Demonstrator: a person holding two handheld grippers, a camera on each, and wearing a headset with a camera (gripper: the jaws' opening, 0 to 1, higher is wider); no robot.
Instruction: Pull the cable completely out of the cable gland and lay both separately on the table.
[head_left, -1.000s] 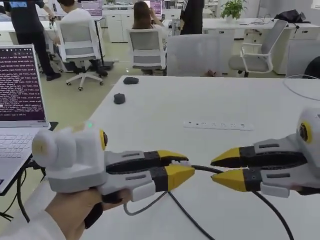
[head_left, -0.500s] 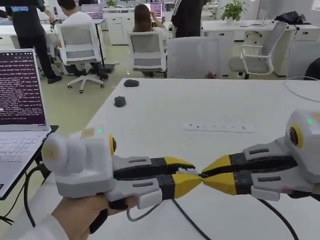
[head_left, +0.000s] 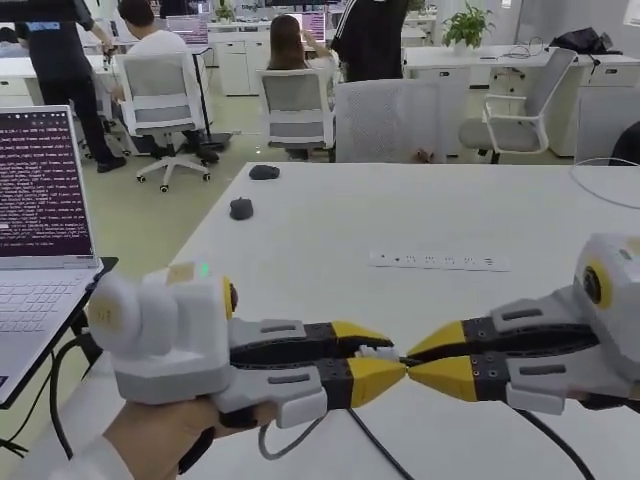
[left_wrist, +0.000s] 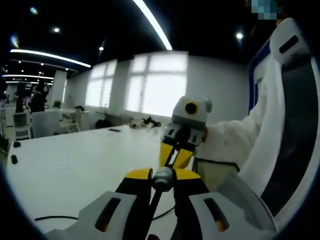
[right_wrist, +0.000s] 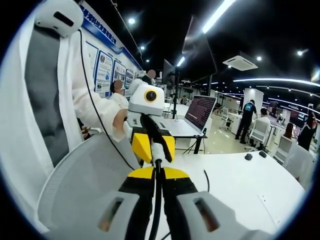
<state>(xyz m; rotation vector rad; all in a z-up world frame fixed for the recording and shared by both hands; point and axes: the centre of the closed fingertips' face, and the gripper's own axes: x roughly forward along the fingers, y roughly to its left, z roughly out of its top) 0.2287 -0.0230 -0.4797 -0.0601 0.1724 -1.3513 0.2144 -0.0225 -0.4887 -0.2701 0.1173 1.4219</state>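
Note:
In the head view my left gripper (head_left: 395, 353) is shut on the small white cable gland (head_left: 375, 351). My right gripper (head_left: 412, 362) meets it tip to tip and is shut on the black cable (head_left: 372, 441) right at the gland; the cable hangs down to the table. The left gripper view shows the gland (left_wrist: 162, 177) clamped between the yellow tips of the left gripper (left_wrist: 163, 175), with the right gripper (left_wrist: 176, 155) just beyond. In the right gripper view the cable (right_wrist: 157, 200) runs between the right gripper's (right_wrist: 157, 172) jaws to the gland (right_wrist: 156, 152) in the left gripper (right_wrist: 152, 145).
Both grippers hover over the white table (head_left: 330, 240). On it lie a white power strip (head_left: 435, 262) and two dark mice (head_left: 240, 208) (head_left: 264, 172). An open laptop (head_left: 40, 180) stands at the left. Office chairs and people are behind the table.
The two grippers have come together: a second ago a stretch of cable showed between their tips, now the tips almost touch at the gland.

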